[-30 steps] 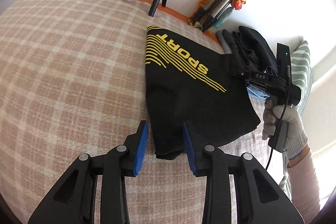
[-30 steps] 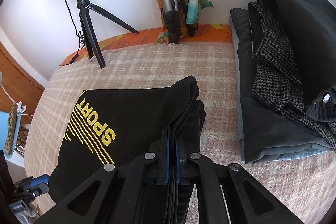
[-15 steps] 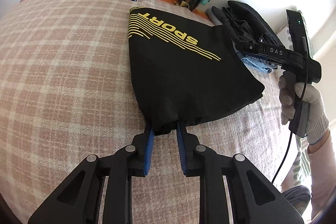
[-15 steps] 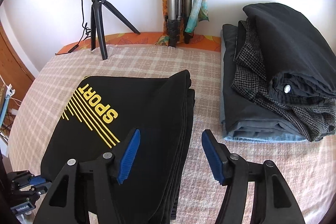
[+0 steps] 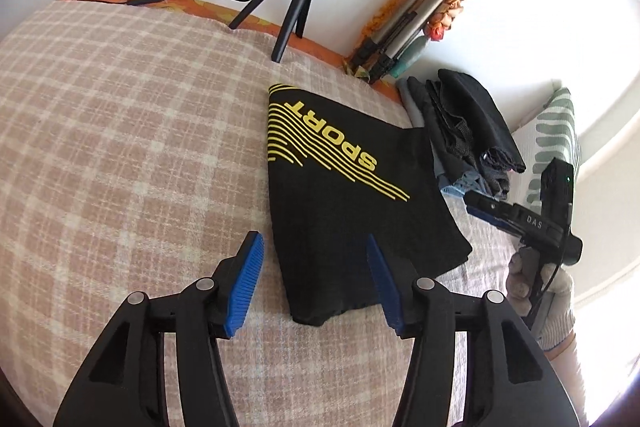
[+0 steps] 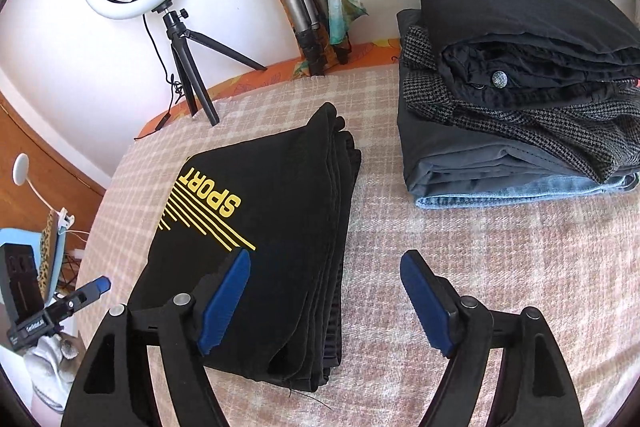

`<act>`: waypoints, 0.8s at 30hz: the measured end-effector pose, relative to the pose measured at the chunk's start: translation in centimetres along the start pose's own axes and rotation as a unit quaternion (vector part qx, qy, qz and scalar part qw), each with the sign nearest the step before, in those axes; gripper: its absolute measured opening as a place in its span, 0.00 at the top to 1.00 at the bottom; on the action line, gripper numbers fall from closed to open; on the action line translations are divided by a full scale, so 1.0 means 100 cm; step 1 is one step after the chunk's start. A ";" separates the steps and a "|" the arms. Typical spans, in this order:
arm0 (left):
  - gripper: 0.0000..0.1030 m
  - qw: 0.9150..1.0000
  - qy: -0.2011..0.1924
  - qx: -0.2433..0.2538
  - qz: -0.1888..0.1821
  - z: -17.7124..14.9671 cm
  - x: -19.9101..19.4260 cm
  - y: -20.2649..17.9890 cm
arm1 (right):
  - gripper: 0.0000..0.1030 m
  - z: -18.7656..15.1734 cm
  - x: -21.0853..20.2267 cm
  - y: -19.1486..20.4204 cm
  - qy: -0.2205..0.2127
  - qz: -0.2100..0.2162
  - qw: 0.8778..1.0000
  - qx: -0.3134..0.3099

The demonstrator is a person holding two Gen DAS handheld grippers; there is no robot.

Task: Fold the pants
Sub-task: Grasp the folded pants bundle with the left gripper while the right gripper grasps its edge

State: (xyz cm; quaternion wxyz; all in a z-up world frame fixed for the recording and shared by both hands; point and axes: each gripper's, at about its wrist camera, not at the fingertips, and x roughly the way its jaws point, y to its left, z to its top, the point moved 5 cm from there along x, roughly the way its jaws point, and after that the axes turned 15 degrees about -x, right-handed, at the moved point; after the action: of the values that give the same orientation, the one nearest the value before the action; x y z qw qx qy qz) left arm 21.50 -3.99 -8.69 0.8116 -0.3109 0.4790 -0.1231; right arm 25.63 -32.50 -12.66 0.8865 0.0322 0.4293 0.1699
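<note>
The black pants [image 5: 344, 211] lie folded flat on the bed [image 5: 120, 147]. My left tool [image 5: 316, 283] and right tool [image 6: 324, 299] are both spread wide, holding nothing. I think the folding is done; next I stack them.

Light: bright daylight, strongest at the right edge of the left wrist view.
Glare: white wall [image 5: 520, 7] washed out.
Shadows: soft, faint under the black pants [image 6: 272, 227].
Focus: sharp in the middle of both views.
Distortion: strong fisheye bending, dark corners ring both frames.
</note>
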 end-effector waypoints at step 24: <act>0.47 0.994 0.065 -0.080 -0.042 0.053 0.092 0.020 | 0.22 0.007 0.054 -0.019 0.009 0.076 0.996 0.042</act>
State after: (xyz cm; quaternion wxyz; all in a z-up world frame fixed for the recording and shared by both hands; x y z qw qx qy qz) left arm 30.59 -5.01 -14.53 0.7454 -0.3861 0.5256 -0.1383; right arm 29.81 -32.43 -16.68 0.8648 0.1007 0.4406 0.2188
